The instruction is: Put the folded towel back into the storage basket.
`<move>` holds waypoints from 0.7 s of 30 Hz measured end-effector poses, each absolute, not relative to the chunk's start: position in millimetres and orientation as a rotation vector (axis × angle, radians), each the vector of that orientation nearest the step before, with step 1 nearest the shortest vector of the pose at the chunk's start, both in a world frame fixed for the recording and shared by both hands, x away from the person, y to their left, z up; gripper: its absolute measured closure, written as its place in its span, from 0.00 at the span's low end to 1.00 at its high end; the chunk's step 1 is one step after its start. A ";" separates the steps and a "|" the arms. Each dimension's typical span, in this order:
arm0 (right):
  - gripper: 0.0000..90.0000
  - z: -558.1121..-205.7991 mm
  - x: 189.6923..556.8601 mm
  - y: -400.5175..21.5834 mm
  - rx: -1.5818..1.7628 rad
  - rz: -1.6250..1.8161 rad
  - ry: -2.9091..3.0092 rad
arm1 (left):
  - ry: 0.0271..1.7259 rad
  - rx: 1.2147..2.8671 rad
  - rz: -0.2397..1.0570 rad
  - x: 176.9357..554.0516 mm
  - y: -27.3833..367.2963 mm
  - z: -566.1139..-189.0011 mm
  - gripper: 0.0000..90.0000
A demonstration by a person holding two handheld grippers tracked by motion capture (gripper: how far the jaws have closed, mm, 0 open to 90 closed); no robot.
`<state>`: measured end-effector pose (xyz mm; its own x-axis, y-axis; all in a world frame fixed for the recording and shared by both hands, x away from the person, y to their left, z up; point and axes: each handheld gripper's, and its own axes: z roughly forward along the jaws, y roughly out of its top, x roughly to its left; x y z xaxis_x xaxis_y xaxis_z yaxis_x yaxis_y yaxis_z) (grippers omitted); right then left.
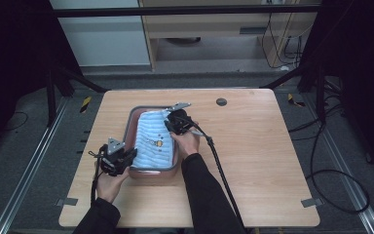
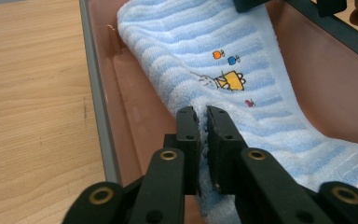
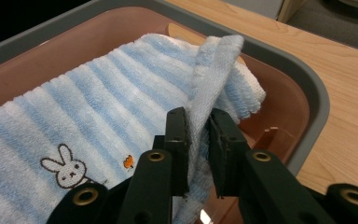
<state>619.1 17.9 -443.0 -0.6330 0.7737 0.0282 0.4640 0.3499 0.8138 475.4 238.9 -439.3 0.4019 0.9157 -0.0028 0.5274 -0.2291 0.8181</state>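
A blue-and-white striped towel (image 1: 154, 139) with a small rabbit picture lies folded inside a pink tray with a grey rim (image 1: 132, 118) on the wooden table. My left gripper (image 1: 126, 157) is at the tray's near left corner, shut on a fold of the towel (image 2: 242, 88). My right gripper (image 1: 171, 123) is at the far right part of the tray, its jaws pinching a raised edge of the towel (image 3: 121, 84). The tray's pink wall (image 3: 279, 107) shows just behind that edge.
The light wooden table (image 1: 253, 156) has bare room right of the tray. A small dark round mark (image 1: 221, 102) sits near the far edge. Black cables trail over the table and the floor at right. The tray rim (image 2: 95, 98) runs beside my left jaws.
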 end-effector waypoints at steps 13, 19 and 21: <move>0.62 -421.4 608.7 6.6 1.048 1.224 2.180 | 1.228 1.838 0.648 471.7 242.8 -429.6 0.76; 0.47 -402.4 595.3 -13.0 1.054 1.288 2.130 | 1.193 1.830 0.633 466.8 243.1 -422.2 0.71; 0.43 -396.5 590.8 -20.7 1.054 1.293 2.115 | 1.187 1.830 0.632 465.1 242.7 -420.4 0.70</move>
<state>590.8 -20.7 -396.5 -0.6101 0.7922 0.0173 0.3766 0.2707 0.8859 465.1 242.7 -420.4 0.4235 0.9054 -0.0308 0.4793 -0.1951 0.8557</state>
